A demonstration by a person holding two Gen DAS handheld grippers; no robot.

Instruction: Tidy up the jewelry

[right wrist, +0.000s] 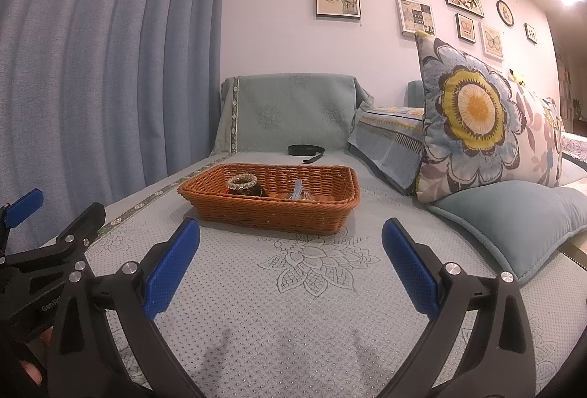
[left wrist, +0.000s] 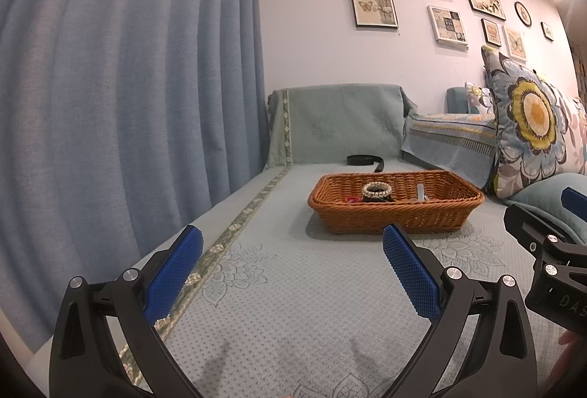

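A brown wicker basket (left wrist: 396,218) stands on the grey-green sofa cover (left wrist: 293,288); it also shows in the right wrist view (right wrist: 271,214). Inside lie a pearl bracelet (left wrist: 376,189) on a dark round piece, a red item (left wrist: 353,200) and a clear piece (left wrist: 420,194). The bracelet (right wrist: 242,181) and a silvery piece (right wrist: 299,194) show in the right wrist view. A black band (left wrist: 365,160) lies behind the basket. My left gripper (left wrist: 293,244) is open and empty, well short of the basket. My right gripper (right wrist: 291,236) is open and empty, just in front of it.
A blue curtain (left wrist: 128,86) hangs along the left. A floral cushion (right wrist: 477,119) and a plain teal cushion (right wrist: 513,225) lie to the right. The sofa arm (right wrist: 290,112) rises behind the basket. The other gripper shows at the edge of each view.
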